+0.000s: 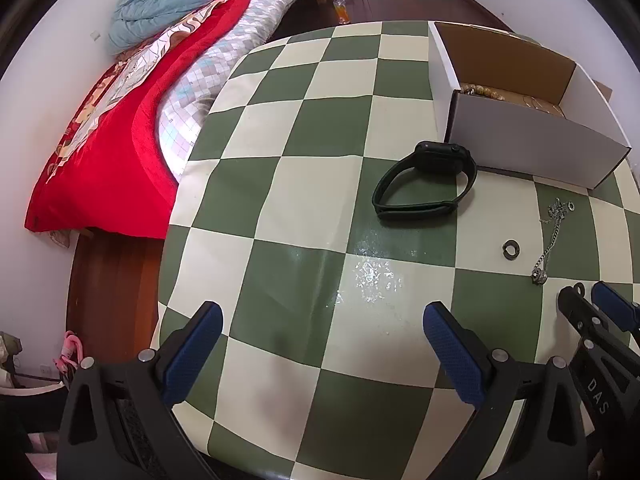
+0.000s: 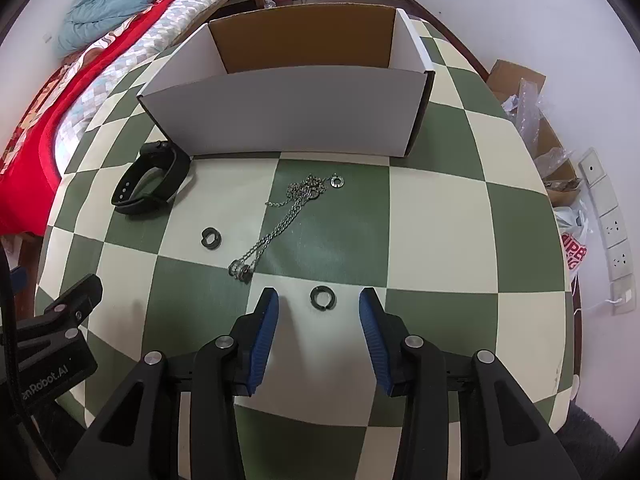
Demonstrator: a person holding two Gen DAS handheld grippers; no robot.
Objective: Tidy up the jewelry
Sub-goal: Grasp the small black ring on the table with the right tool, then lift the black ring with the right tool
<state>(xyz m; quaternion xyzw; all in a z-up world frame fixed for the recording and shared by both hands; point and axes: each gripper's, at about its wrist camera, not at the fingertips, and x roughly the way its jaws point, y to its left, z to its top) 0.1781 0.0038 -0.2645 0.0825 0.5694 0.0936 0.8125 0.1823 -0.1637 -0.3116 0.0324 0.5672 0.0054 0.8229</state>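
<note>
A white cardboard box (image 2: 288, 112) stands at the back of the checkered table; beads (image 1: 480, 90) lie inside it. A black watch (image 2: 150, 184) lies left of the box, also seen as the watch (image 1: 424, 180). A silver chain necklace (image 2: 280, 224) with a pendant lies in the middle. One dark ring (image 2: 211, 237) sits to its left, a small silver ring (image 2: 338, 181) at its far end. Another dark ring (image 2: 323, 297) lies between the fingertips of my right gripper (image 2: 319, 300), which is open. My left gripper (image 1: 320, 320) hovers open over bare cloth, holding nothing.
A bed with a red blanket (image 1: 120, 128) and blue quilt (image 1: 168, 0) runs along the table's left edge. A cardboard carton with plastic bags (image 2: 536, 120) sits on the floor to the right. A bottle (image 1: 342, 8) stands on the floor beyond.
</note>
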